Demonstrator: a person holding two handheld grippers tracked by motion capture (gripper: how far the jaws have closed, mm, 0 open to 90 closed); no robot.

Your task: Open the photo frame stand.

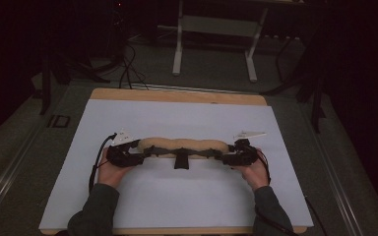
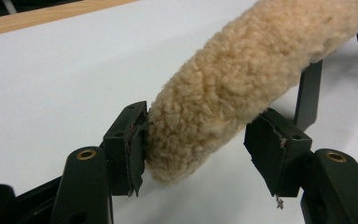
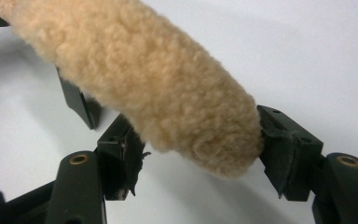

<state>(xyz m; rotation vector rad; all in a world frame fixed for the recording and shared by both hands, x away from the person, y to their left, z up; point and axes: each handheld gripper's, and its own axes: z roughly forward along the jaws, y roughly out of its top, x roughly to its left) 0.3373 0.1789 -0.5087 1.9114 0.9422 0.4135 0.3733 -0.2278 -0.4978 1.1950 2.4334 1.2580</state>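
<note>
Lying across the middle of the white sheet that covers the table is a long tan fleece roll, stretched left to right, with a short black strap hanging from its underside near the centre. At its left end sits the left claw: in the left gripper view one pad touches the fleece tip while the other pad stands just clear of it, so the grip looks released. At the opposite end the right claw brackets the roll too; in the right gripper view its far pad rests against the fleece and the near pad sits beneath it, without visible squeeze. Both hands rest on the sheet behind the claws. Beyond the table a pale metal stand rises from the dark floor.
</note>
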